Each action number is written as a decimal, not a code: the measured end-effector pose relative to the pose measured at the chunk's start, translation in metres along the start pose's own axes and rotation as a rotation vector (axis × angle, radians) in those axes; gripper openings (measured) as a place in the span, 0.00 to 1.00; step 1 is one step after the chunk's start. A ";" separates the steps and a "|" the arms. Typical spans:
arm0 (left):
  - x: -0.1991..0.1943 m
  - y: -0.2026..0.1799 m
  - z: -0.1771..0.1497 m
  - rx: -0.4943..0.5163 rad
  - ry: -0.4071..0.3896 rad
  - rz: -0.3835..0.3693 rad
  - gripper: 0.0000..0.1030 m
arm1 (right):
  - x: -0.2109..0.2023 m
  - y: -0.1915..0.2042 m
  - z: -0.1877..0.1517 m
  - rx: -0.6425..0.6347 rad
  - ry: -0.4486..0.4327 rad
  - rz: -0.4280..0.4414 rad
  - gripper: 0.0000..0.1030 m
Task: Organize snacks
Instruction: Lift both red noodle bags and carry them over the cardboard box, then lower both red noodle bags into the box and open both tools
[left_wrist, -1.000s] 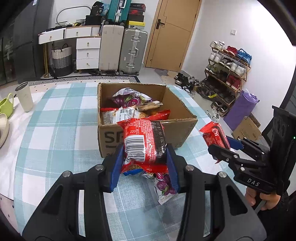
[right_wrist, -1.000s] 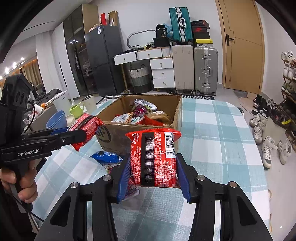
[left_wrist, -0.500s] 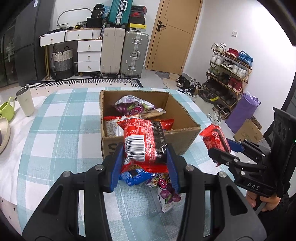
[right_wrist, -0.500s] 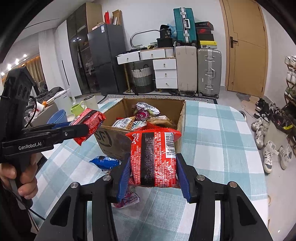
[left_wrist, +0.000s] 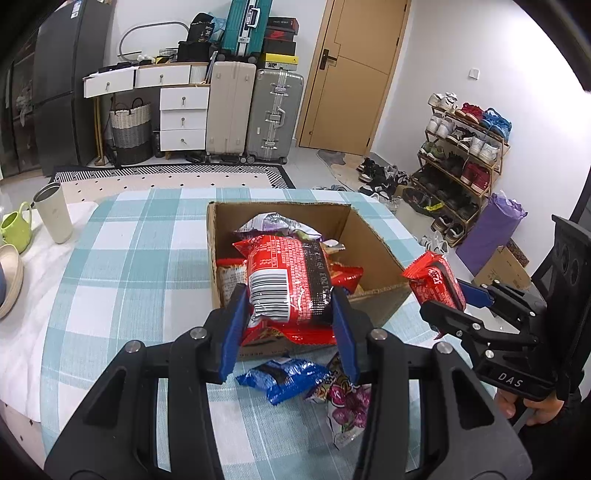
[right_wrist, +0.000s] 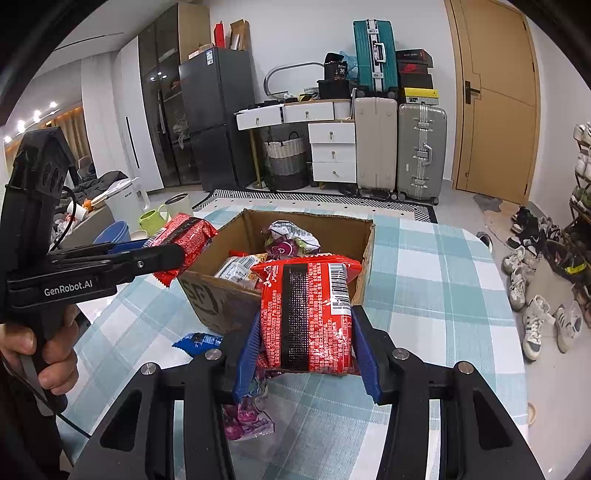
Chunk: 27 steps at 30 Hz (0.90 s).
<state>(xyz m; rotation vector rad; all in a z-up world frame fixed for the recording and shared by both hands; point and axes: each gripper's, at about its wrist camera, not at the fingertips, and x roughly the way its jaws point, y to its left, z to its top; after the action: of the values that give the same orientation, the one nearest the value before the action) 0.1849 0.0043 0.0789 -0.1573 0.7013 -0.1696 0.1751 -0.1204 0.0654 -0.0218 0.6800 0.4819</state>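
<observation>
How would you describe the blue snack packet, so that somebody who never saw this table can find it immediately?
Start from the open cardboard box on the checked tablecloth. On the cloth before its near wall lie two loose packets, side by side. The blue snack packet is the shiny blue one with a dark patch; its neighbour, the purple packet, is pink and purple.

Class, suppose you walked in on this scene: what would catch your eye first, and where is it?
Two shiny red snack packets, one clamped in the left tool and one in the right tool, both held above the near edge of an open cardboard box of snacks. Below them, a blue packet lies on the checked tablecloth.
</observation>
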 end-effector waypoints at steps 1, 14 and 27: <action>0.001 0.000 0.002 -0.001 -0.002 0.001 0.40 | 0.000 0.000 0.001 -0.002 -0.002 -0.002 0.46; 0.024 0.006 0.030 -0.001 -0.016 0.020 0.40 | 0.013 -0.002 0.029 -0.018 -0.024 0.008 0.46; 0.064 0.020 0.046 -0.008 0.004 0.025 0.40 | 0.044 -0.009 0.041 -0.007 0.002 0.011 0.46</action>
<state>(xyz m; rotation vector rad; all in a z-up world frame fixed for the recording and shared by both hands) 0.2650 0.0140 0.0690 -0.1557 0.7072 -0.1436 0.2332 -0.1030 0.0694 -0.0254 0.6803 0.4948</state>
